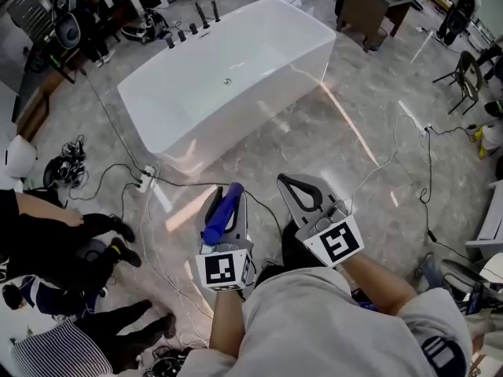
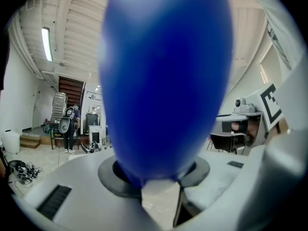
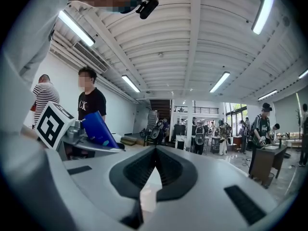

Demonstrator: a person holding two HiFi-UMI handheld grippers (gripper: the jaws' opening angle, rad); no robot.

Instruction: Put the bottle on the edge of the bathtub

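A white freestanding bathtub point(image 1: 244, 116) stands on the floor ahead, well beyond both grippers. My left gripper point(image 1: 227, 195) is shut on a blue bottle point(image 1: 222, 214), which lies along its jaws with one end poking out past the tips. In the left gripper view the blue bottle point(image 2: 163, 81) fills most of the picture, clamped between the jaws of the left gripper point(image 2: 159, 186). My right gripper point(image 1: 299, 188) is held beside it on the right, shut and empty. In the right gripper view the right gripper point(image 3: 153, 170) has its pads together, and the blue bottle point(image 3: 98, 128) shows at the left.
Black tap fittings point(image 1: 189, 26) rise behind the tub's far left side. Cables and a power strip point(image 1: 144, 181) run over the grey marble floor to its left. People point(image 1: 78, 242) crouch at the left. A desk point(image 1: 377, 2) and chairs point(image 1: 468, 73) stand at the right.
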